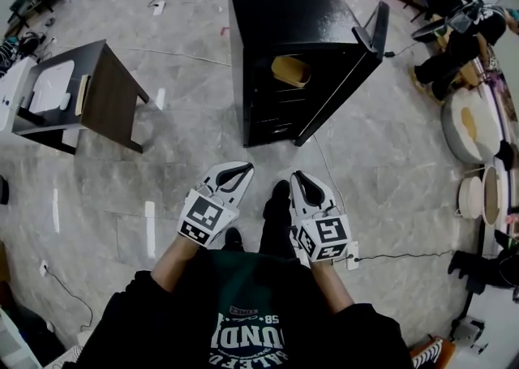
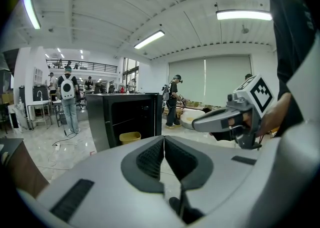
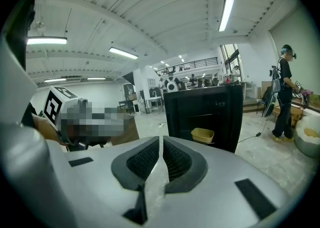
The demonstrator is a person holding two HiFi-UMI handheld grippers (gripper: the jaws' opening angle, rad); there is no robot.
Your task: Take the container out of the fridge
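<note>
Both hand-held grippers (image 1: pixel 243 169) (image 1: pixel 297 176), jaws together, face the distant container (image 1: pixel 290 71).

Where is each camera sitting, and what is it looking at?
Head view: on the person's head, looking down at the open fridge, left gripper, right gripper, forearms.
Left gripper view: on the left gripper, facing the fridge along shut jaws; the right gripper shows too.
Right gripper view: on the right gripper, facing the fridge, jaws shut.
Shared: all show the yellow container inside.
</note>
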